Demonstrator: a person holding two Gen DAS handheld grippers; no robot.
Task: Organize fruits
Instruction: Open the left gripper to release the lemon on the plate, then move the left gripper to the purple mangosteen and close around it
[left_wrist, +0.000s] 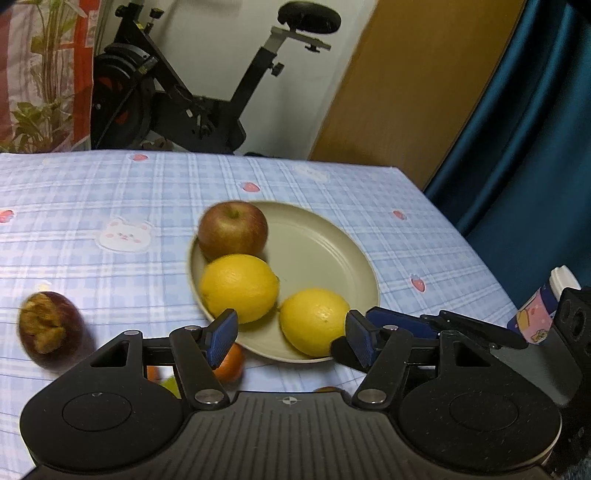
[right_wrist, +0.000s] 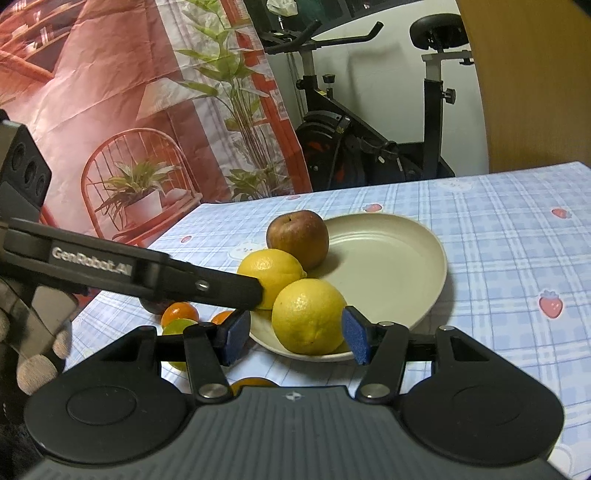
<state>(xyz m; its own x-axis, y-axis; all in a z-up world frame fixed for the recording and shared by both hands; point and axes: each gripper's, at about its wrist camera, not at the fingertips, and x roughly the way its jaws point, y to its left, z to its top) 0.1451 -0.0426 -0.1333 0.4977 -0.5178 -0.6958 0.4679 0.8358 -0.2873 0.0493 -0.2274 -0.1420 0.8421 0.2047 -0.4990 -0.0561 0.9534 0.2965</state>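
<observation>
The right claw (right_wrist: 295, 334) is seen with its blue pads (right_wrist: 236, 338) set either side of the nearer lemon (right_wrist: 308, 319); the right pad lies against the lemon's skin, while a thin gap seems to remain at the left pad, so whether the fruit is truly gripped cannot be told. This lemon rests on the near rim of a cream plate (right_wrist: 399, 266). The left claw (left_wrist: 290, 336) is held half open with nothing between its pads, just above the plate's near edge (left_wrist: 325, 236). In the right wrist view its black finger (right_wrist: 207, 284) is seen reaching across from the left, its tip just beside the second lemon (right_wrist: 271, 269).

On the plate, the second lemon (left_wrist: 238, 286) lies touching the first (left_wrist: 314, 319), and a red apple (left_wrist: 232, 230) sits behind it at the plate's far left edge. The right half of the plate is bare.

Off the plate, on the checked cloth of the surface (left_wrist: 92, 192), small oranges (right_wrist: 180, 313) and a green fruit (right_wrist: 177, 326) are grouped near the plate's left side, partly hidden by the claws. A dark purple fruit (left_wrist: 48, 328) with a rough brown patch lies well apart to the left. A gloved hand (right_wrist: 35, 363) is visible at the left edge.
</observation>
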